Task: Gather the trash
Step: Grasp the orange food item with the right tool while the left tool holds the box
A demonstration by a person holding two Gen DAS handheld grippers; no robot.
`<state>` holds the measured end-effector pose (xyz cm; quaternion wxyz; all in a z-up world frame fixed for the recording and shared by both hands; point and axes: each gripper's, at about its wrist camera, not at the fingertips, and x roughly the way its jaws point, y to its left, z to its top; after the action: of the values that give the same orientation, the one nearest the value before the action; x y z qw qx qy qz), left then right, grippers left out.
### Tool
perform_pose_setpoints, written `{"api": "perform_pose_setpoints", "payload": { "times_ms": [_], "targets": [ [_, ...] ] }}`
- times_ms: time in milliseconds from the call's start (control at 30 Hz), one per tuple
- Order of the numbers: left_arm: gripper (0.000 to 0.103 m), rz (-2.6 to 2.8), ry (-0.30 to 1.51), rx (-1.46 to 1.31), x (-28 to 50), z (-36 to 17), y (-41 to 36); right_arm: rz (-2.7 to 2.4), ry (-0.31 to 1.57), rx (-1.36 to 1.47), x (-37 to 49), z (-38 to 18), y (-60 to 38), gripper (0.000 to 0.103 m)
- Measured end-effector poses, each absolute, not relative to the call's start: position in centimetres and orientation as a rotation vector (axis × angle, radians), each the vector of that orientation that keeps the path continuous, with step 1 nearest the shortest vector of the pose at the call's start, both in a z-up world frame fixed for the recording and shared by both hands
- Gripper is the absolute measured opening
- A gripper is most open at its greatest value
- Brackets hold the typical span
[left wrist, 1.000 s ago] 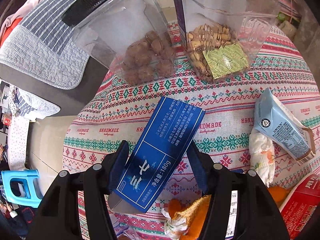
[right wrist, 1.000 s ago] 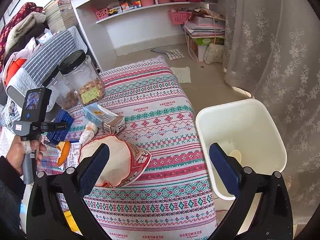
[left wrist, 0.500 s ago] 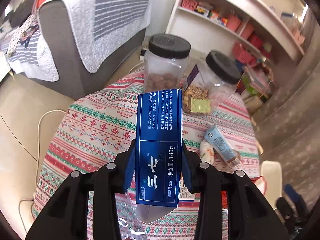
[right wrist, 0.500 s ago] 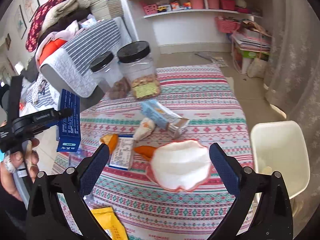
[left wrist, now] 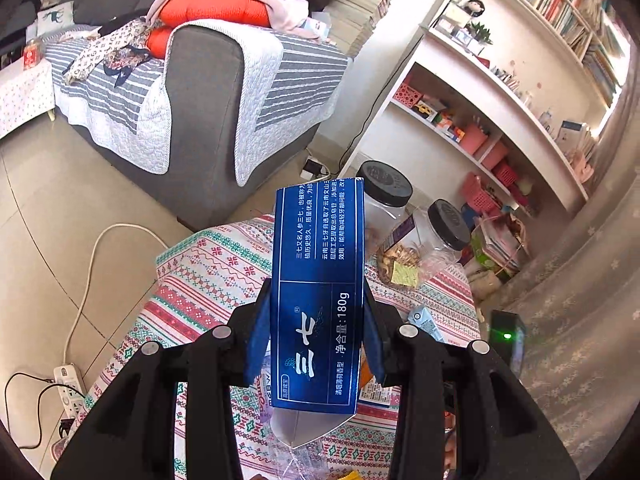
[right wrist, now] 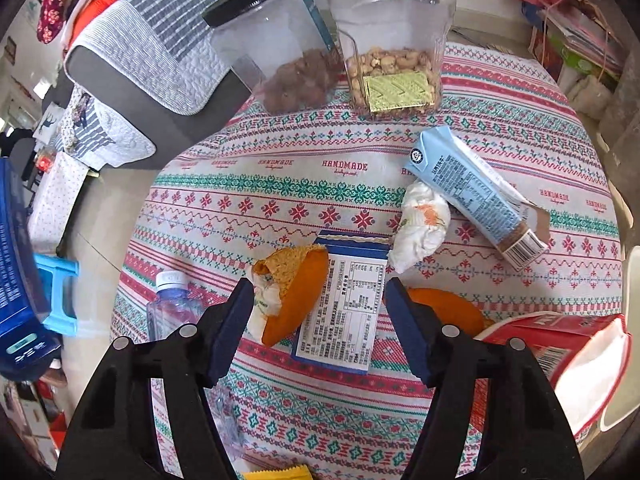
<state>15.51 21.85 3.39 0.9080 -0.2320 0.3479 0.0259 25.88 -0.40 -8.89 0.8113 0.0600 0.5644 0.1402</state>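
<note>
My left gripper (left wrist: 316,344) is shut on a blue toothpaste box (left wrist: 318,292) and holds it upright, high above the table; the box also shows at the left edge of the right wrist view (right wrist: 16,276). My right gripper (right wrist: 318,320) is open and low over the patterned tablecloth (right wrist: 280,188), with a flat blue-and-white packet (right wrist: 346,300) and an orange peel (right wrist: 294,292) between its fingers. Nearby lie a crumpled tissue (right wrist: 420,226), a light blue carton (right wrist: 476,196), a second peel (right wrist: 448,308), a red paper cup (right wrist: 576,356) and a plastic bottle (right wrist: 172,308).
Two clear jars with black lids, one of nuts (right wrist: 390,40) and one of brown snacks (right wrist: 276,52), stand at the table's far edge. A grey sofa (left wrist: 208,96) and white shelves (left wrist: 480,120) lie beyond. A blue stool (right wrist: 60,296) stands on the floor left. A yellow wrapper (right wrist: 276,474) lies at the near edge.
My left gripper closed on the toothpaste box and lifted it up off the table. My right gripper swung away from the white bin and came down low over the packet and peel.
</note>
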Motion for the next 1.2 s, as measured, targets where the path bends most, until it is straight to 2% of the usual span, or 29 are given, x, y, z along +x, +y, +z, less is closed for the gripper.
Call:
{"api": "perform_pose_setpoints", "payload": {
  "times_ms": [67, 133, 267, 300, 333, 433, 700, 1200],
  "targets": [
    [0.040, 0.049, 0.715, -0.462, 15.5, 3.6, 21.7, 0.291, 1.223, 0.133, 26.4, -9.9, 0.3, 0.062],
    [0.040, 0.044, 0.723, -0.462, 15.6, 3.4, 21.8, 0.288, 1.251, 0.147, 26.9, -11.0, 0.7, 0.054],
    [0.040, 0.040, 0.738, -0.479, 15.8, 3.1, 22.1, 0.273, 1.264, 0.152, 27.3, -12.4, 1.3, 0.048],
    [0.040, 0.040, 0.737, -0.481, 15.8, 3.1, 22.2, 0.274, 1.250, 0.152, 27.2, -12.4, 1.4, 0.044],
    [0.040, 0.041, 0.736, -0.483, 15.7, 3.1, 22.3, 0.279, 1.241, 0.157, 27.4, -12.4, 1.4, 0.034],
    [0.040, 0.041, 0.737, -0.484, 15.6, 3.1, 22.3, 0.295, 1.241, 0.171, 27.7, -12.6, 1.7, 0.015],
    [0.040, 0.060, 0.757, -0.467, 15.8, 2.6, 22.3, 0.320, 1.165, 0.150, 26.9, -11.2, 1.6, 0.011],
    [0.040, 0.072, 0.740, -0.443, 15.5, 2.8, 21.4, 0.375, 0.952, 0.124, 23.7, -3.8, -0.8, 0.010]
  ]
}}
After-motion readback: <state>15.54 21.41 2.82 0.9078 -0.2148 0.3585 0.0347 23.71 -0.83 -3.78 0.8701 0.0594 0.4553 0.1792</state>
